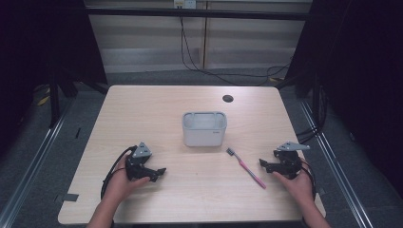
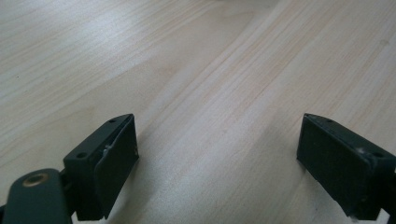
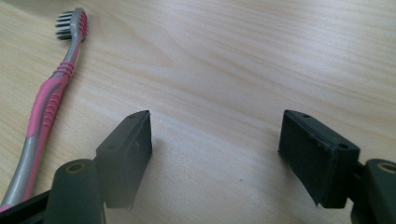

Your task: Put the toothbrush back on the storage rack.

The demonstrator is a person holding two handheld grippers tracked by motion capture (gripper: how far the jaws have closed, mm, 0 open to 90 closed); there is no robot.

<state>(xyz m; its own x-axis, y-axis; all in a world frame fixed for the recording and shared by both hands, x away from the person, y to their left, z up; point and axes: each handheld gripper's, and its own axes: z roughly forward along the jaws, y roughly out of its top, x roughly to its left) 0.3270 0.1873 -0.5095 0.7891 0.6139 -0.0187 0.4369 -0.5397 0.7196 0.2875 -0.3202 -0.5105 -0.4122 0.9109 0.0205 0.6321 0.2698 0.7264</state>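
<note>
High view is dim overall, dark and almost black at both sides and the upper corners; the table (image 1: pixel 190 190) is the one evenly lit area, light from above, soft short shadows under the white bin (image 1: pixel 204 129) and both grippers. Image soft, low detail, slight noise in the dark zones. Left gripper view is brighter, with a pale glare patch on the wood at upper left; near jaws slightly blurred, faint shadows beside them. Right gripper view is similarly bright, toothbrush (image 3: pixel 46 107) fairly sharp, jaw bases out of focus at the bottom edge.
</note>
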